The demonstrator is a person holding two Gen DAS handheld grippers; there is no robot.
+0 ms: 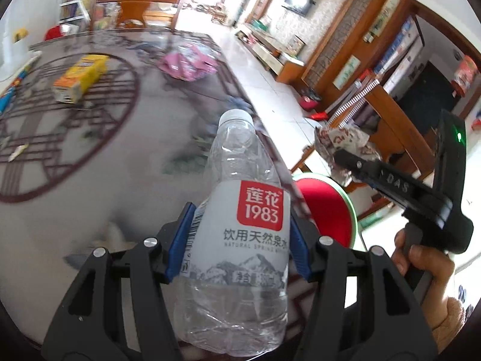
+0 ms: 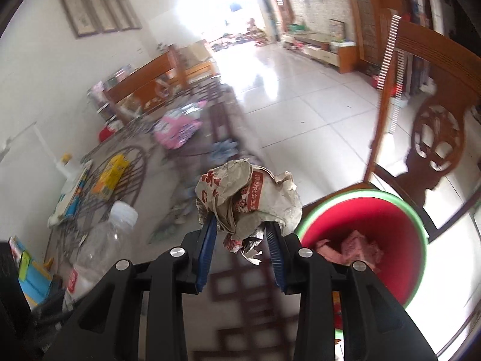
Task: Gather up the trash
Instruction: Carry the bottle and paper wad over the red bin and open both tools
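My left gripper is shut on a clear empty water bottle with a white label and red logo, held over the table's near right part. My right gripper is shut on a crumpled paper wrapper with red print, close to the table's edge. The same bottle shows at the lower left of the right wrist view, and the wrapper and the right gripper's body show at the right of the left wrist view. A red bin with a green rim stands on the floor beside the table, with pink trash inside.
On the patterned table lie a yellow carton, a pink plastic bag and small wrappers at the left edge. A carved wooden chair stands behind the bin. White tiled floor opens beyond.
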